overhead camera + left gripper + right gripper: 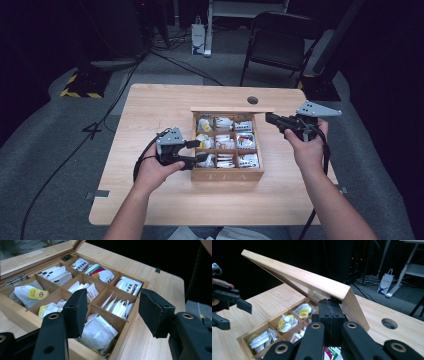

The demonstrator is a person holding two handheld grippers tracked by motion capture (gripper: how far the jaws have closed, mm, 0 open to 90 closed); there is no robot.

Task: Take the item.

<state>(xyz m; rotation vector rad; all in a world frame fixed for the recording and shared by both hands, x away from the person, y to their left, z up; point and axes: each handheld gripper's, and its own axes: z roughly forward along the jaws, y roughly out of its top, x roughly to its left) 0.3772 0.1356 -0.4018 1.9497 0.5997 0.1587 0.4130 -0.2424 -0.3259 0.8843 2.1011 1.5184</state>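
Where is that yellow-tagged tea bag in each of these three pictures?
High view: tea bag in the box's far-left compartment.
Left gripper view: at the left, beside the hinge, yellow tag up.
Right gripper view: in the compartment under the raised lid, centre.
Shared landmark: the wooden tea box, its nine-compartment grid.
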